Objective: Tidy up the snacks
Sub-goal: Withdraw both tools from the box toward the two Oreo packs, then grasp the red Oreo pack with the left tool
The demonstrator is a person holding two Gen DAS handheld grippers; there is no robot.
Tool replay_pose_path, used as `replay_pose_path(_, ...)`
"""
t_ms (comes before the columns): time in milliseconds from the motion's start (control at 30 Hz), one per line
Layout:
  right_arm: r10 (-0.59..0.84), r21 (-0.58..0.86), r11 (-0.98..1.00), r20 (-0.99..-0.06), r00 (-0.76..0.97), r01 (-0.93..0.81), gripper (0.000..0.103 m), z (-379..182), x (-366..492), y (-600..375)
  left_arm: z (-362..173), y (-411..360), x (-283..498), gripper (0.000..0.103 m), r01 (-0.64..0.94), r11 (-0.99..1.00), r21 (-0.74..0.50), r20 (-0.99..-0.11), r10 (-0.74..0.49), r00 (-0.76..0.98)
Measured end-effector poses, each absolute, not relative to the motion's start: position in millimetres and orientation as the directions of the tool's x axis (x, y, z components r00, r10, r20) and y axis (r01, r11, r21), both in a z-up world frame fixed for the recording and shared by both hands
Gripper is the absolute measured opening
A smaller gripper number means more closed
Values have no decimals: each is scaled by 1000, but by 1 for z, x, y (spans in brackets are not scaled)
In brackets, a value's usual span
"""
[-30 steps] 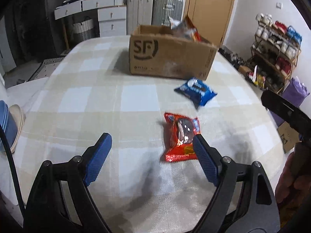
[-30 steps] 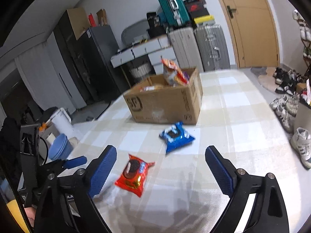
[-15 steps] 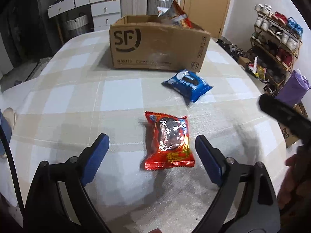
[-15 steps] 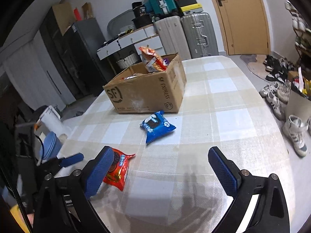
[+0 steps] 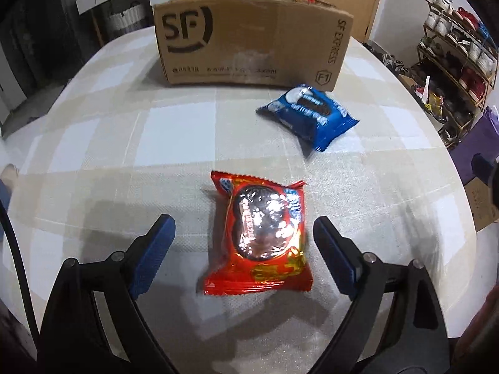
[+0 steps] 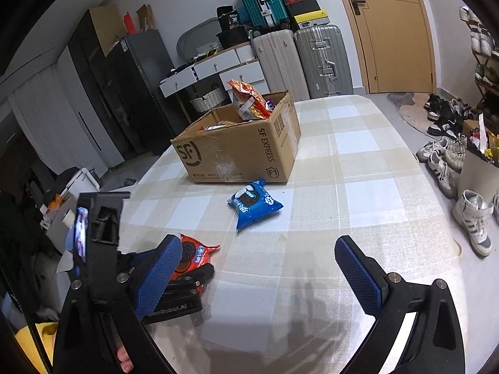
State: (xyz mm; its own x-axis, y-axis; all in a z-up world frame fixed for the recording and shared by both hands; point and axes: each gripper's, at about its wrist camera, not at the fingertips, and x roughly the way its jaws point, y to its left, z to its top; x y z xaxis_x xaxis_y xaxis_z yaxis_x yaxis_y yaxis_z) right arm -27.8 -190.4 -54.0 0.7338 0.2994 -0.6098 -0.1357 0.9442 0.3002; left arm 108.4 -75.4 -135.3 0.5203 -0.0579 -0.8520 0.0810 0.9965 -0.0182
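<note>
Your left claw [image 5: 243,243] has dropped over the red pack [image 5: 259,233], jaws wide, pack between, untouched on counter [image 5: 93,143]. Right claw [image 6: 259,268] hangs open, empty; blue pack [image 5: 307,115] near box [image 5: 249,40].

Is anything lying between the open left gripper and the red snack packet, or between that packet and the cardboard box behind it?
Nothing visible blocks either. The left gripper is open around the red snack packet, with bare cloth on both sides. Between the packet and the cardboard box lies only tablecloth; the blue snack packet lies off to the right of that line.
</note>
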Motion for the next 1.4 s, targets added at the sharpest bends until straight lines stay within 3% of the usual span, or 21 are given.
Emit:
replay_pose_path(300, 299, 292, 946, -624, 722, -140, 100, -56, -28, -186, -139, -60, 112, 85, 56, 996, -72, -855, -91, 510)
replay_pose_path(433, 300, 293, 946, -628, 718, -139, 100, -58, -26, -185, -138, -57, 111, 70, 59, 996, -61, -851, -82, 518)
replay_pose_path(533, 314, 314, 940, -633, 708, -136, 100, -61, -25, -187, -136, -63, 109, 44, 93, 995, -26, -852, -71, 519)
replay_pose_path(600, 311, 320, 939, -641, 702, -124, 100, -64, -23, -189, -134, -64, 106, 41, 115, 993, -35, -851, -90, 517)
replay_pose_path(967, 325, 324, 937, -672, 666, -131, 100, -76, -12, -182, -110, -41, 91, 41, 147, 988, -43, -819, -119, 561)
replay_pose_path(1400, 204, 101, 975, -762, 615, -198, 100, -92, 79, -145, -83, 41, 112, 41, 90, 986, -143, -799, -169, 578)
